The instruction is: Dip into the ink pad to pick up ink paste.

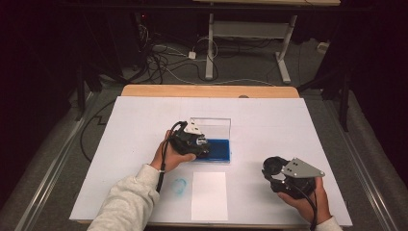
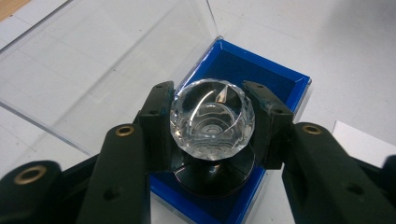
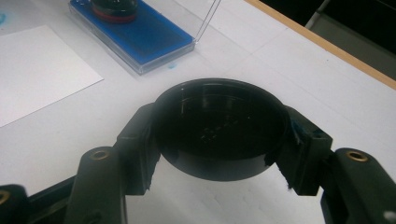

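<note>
Crystal knob clamped in left claw (over blue case), black cap in right claw

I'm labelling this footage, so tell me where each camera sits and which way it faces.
High view: above the person's side, facing forward and down on the table; forearms, both hands.
Left gripper view: on the left gripper, facing its crystal knob over the blue box.
Right gripper view: on the right gripper, facing its black disc.
All views share the blue box.

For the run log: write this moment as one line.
left hand-held gripper: shut on crystal knob over blue case | right hand-held gripper: shut on black lid
</note>
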{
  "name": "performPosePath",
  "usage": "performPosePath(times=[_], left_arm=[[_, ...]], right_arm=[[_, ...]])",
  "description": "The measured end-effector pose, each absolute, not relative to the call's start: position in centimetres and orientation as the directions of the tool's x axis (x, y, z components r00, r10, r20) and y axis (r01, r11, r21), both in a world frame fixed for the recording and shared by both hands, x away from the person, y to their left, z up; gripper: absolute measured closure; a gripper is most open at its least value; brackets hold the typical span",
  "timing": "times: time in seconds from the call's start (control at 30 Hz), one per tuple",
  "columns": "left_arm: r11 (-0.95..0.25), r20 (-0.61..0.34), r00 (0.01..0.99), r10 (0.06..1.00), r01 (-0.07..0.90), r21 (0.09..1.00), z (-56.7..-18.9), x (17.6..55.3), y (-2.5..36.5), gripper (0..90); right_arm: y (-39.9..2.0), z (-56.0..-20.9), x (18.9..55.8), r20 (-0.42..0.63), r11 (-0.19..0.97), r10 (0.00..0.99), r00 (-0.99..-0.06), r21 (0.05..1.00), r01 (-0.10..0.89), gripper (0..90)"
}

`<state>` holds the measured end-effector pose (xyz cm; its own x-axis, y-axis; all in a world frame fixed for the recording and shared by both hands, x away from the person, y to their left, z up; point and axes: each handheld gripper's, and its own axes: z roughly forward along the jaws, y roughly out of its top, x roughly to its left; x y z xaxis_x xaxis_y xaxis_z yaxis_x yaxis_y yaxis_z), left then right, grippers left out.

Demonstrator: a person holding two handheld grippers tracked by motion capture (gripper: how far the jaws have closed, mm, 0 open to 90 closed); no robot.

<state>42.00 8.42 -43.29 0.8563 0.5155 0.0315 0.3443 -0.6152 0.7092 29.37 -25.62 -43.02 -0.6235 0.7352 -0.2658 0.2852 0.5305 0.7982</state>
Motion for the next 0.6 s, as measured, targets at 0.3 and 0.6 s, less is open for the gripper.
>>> performPosePath(times=[0.3, 0.6], left_arm=[[-0.615, 0.030, 0.856, 0.517, 0.347, 0.708, -43.29, 41.99, 8.45, 55.1], [-0.617, 0.032, 0.855, 0.518, 0.347, 0.706, -43.27, 41.98, 8.39, 55.1]], right_arm=[[-25.58, -42.97, 29.31, -0.270, 0.533, 0.733, -0.624, 0.798, 0.282, 38.3], [-25.66, -42.92, 29.22, -0.269, 0.532, 0.735, -0.623, 0.798, 0.283, 38.3]])
